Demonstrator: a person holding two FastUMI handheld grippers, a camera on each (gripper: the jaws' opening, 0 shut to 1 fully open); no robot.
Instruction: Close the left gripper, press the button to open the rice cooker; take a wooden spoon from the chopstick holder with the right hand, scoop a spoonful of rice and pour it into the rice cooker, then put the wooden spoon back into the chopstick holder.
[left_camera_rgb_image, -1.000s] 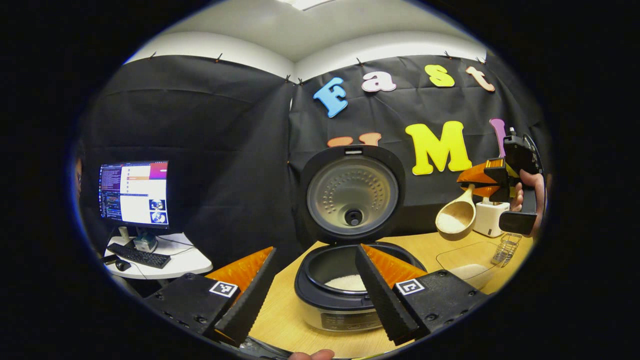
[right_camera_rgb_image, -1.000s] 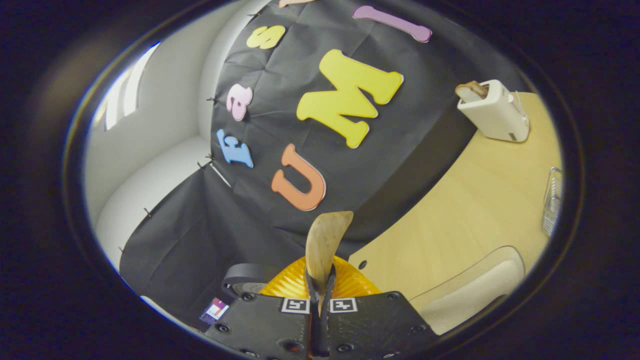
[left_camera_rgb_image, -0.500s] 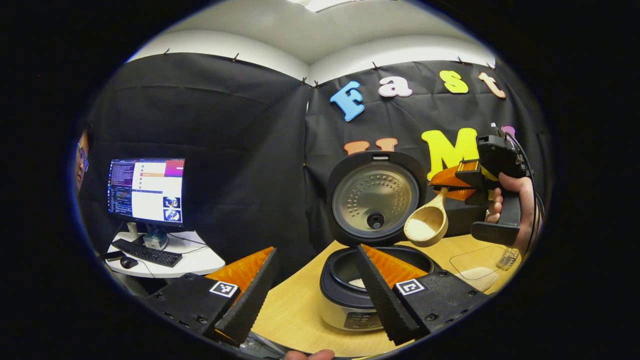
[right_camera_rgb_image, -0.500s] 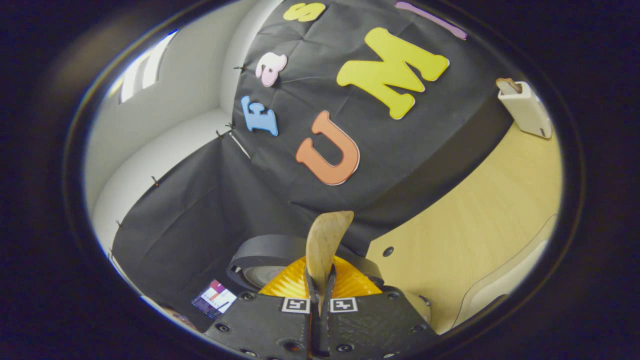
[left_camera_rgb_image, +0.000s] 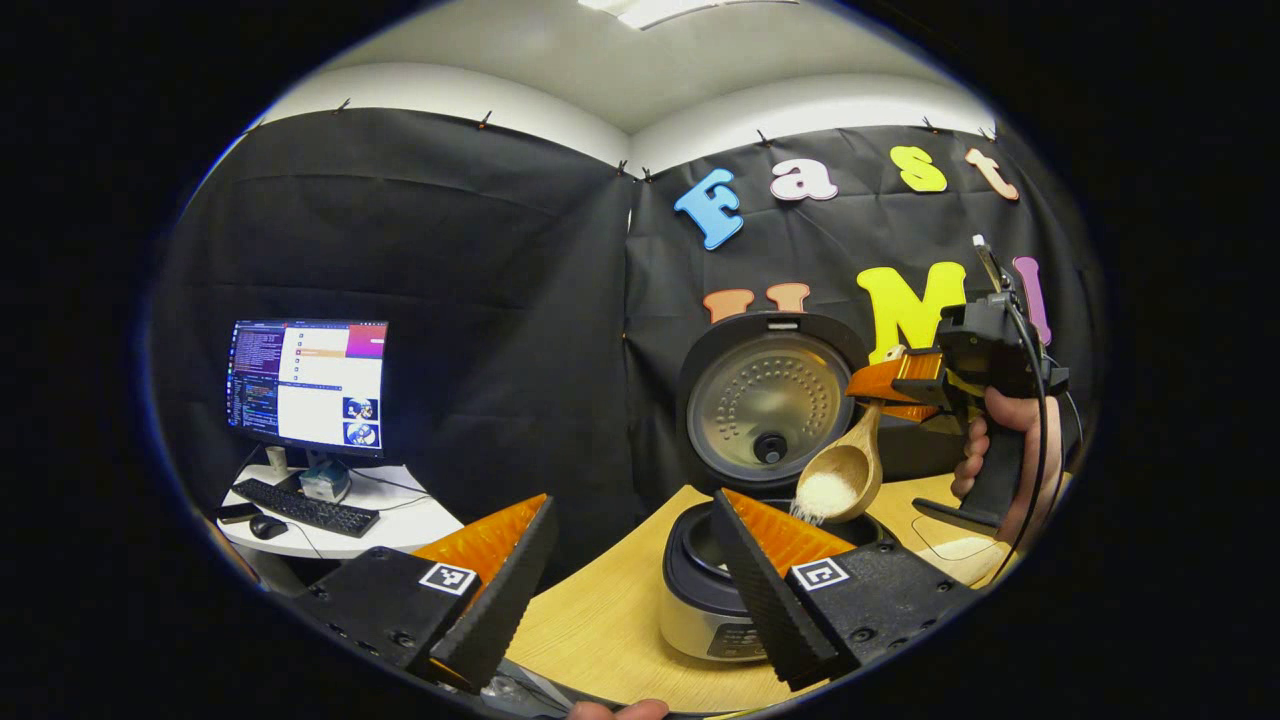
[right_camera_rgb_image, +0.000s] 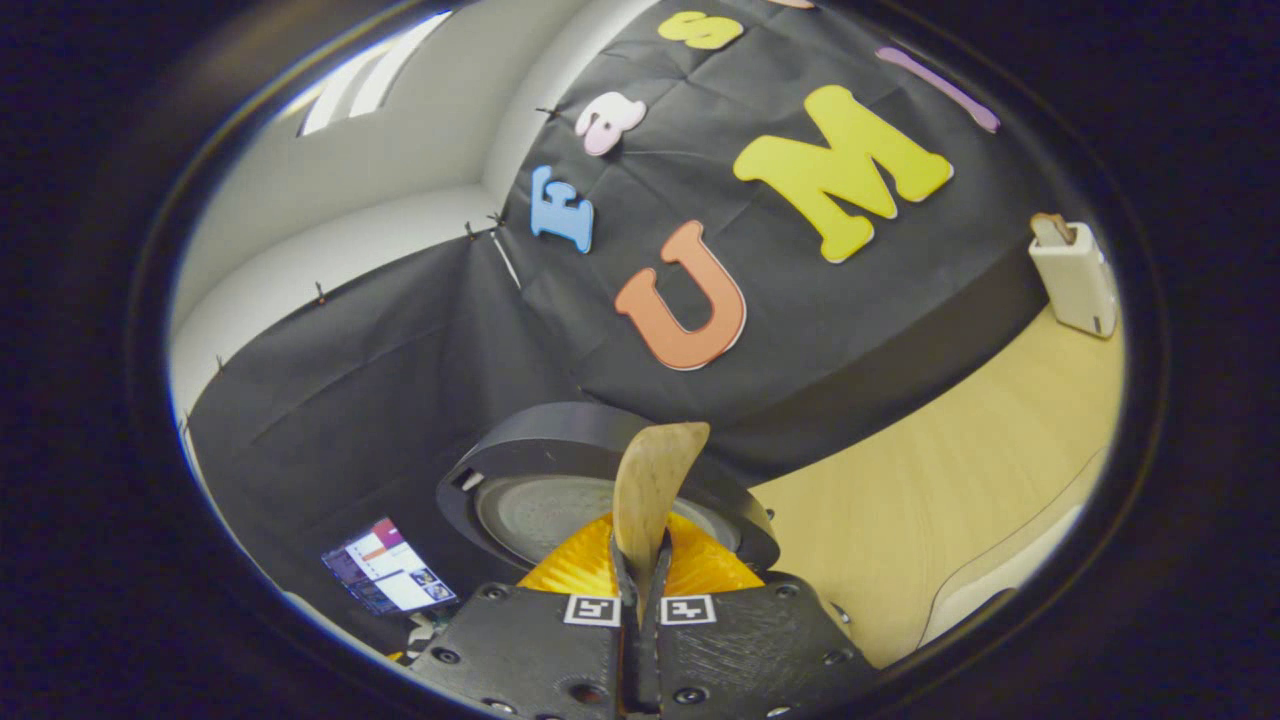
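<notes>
Tilted lower now, wooden spoon (left_camera_rgb_image: 845, 470) spills white rice (left_camera_rgb_image: 822, 494).

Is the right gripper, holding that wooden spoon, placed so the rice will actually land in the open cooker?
Probably yes. The right gripper holds the wooden spoon tipped just above the rice cooker, whose lid stands open behind, and rice spills at the bowl's lower edge. Nothing lies between.
</notes>
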